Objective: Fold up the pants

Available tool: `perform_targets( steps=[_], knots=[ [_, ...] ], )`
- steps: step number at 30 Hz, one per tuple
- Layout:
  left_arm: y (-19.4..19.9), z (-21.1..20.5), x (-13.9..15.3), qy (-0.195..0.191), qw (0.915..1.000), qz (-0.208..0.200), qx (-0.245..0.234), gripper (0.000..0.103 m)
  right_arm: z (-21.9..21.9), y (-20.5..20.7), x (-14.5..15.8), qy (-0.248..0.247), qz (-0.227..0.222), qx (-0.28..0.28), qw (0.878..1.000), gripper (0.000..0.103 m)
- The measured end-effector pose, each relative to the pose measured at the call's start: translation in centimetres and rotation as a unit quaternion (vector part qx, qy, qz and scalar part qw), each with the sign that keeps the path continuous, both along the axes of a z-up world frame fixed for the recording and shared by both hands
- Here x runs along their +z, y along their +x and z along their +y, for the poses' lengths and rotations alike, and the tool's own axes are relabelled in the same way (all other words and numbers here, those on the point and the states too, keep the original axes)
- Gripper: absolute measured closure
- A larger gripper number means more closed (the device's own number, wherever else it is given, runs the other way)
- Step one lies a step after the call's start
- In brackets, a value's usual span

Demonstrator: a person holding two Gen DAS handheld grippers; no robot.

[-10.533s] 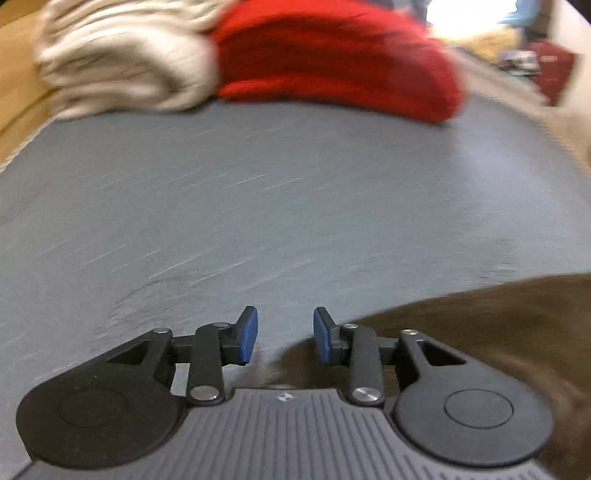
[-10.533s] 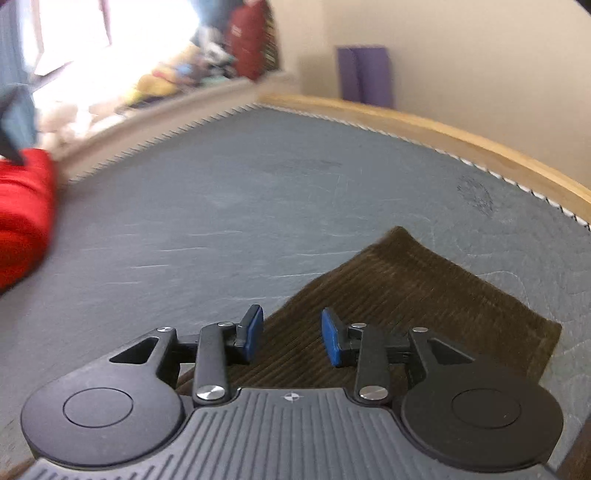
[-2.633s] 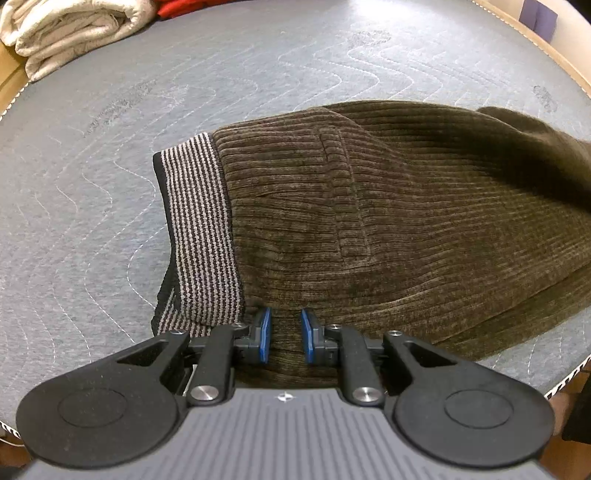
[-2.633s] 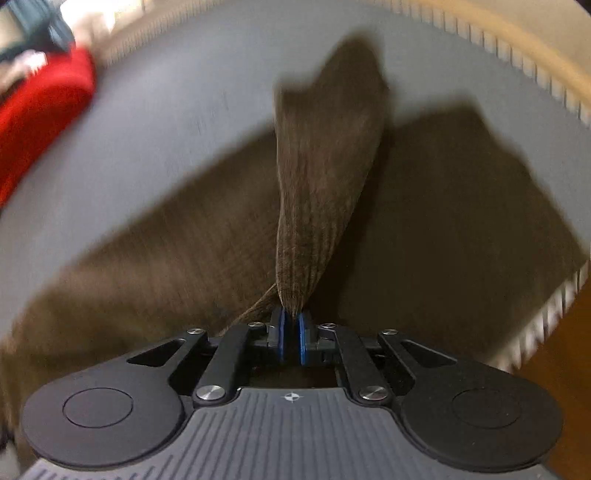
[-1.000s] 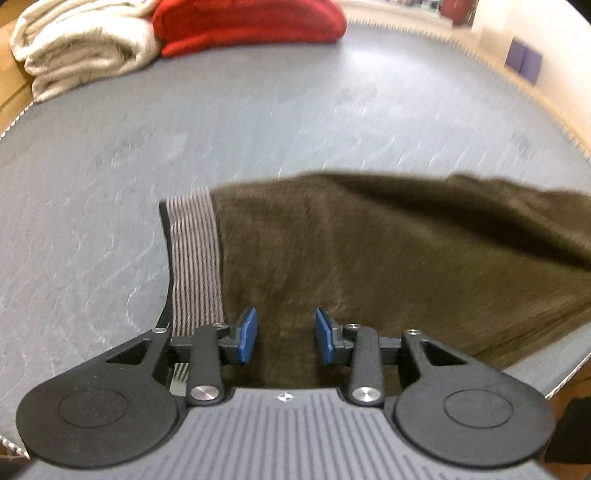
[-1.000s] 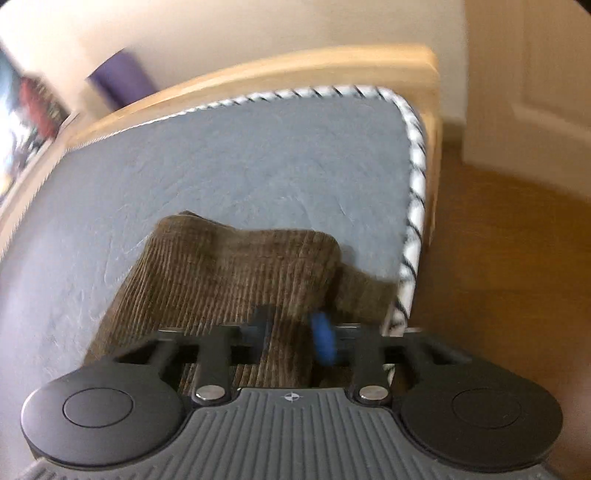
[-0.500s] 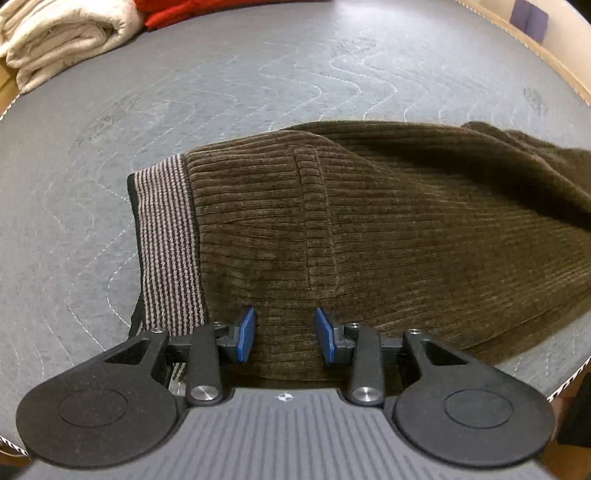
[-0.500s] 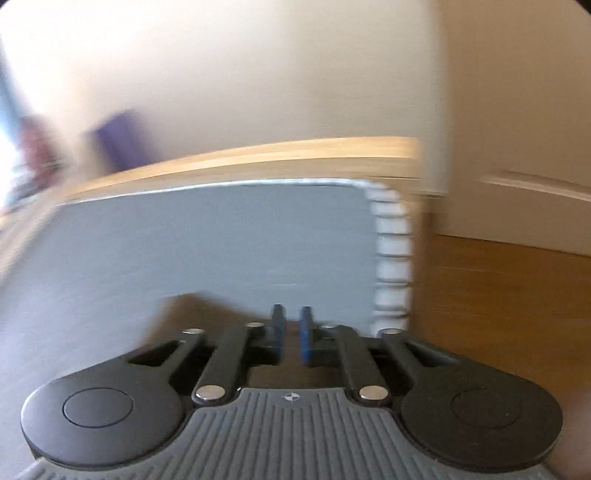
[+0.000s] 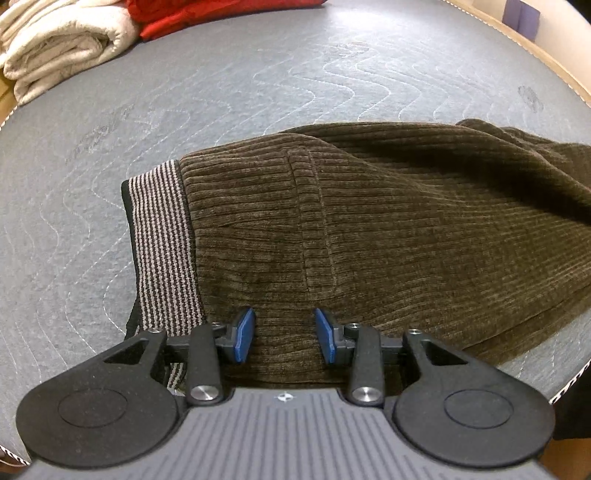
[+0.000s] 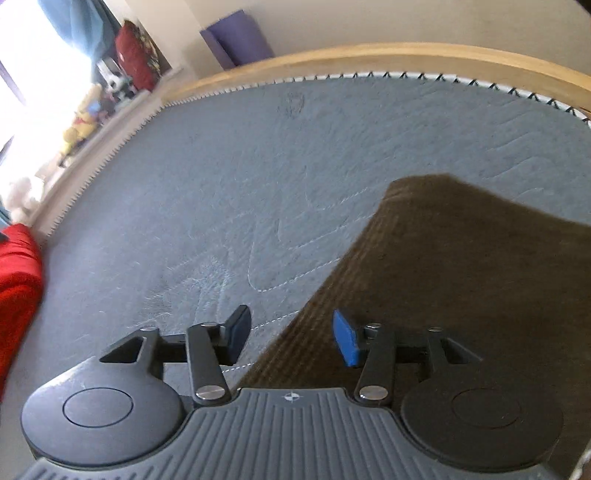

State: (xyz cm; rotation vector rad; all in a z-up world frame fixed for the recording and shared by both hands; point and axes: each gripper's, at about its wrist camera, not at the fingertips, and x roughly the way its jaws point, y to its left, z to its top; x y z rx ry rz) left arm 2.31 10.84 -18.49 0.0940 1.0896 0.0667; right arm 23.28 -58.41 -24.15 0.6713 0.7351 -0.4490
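Right gripper (image 10: 290,338) now spread over pants (image 10: 461,280)

Pants (image 9: 369,229) lie flat on the mattress (image 9: 258,74), lengthwise across its near edge. Waistband (image 9: 162,243) at the left end; legs run off to the right, leg end (image 10: 480,258) resting near the mattress's right corner. Left gripper (image 9: 283,335) sits over the seat of the pants, just right of the waistband, jaws apart. Right gripper (image 10: 291,339) straddles the far edge of the leg, jaws apart. Folded towel (image 9: 55,48) at the far left corner, folded blanket (image 9: 207,11) right beside it. Bed frame (image 10: 369,55) rims the far side; stuffed toys (image 10: 79,129) on the ledge beyond.
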Motion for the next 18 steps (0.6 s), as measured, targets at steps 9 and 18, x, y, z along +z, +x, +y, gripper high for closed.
perform_targets(
  steps=[9, 18],
  knots=[
    [0.0, -0.6, 0.3, 0.002, 1.0, 0.0, -0.009, 0.062, 0.4, 2.0, 1.4, -0.139, 0.036, -0.073, 0.987, 0.103],
    [0.0, -0.7, 0.1, 0.001, 1.0, -0.001, -0.003, 0.062, -0.2, 1.7, 0.5, -0.035, 0.039, 0.041, 0.998, 0.087]
  ],
)
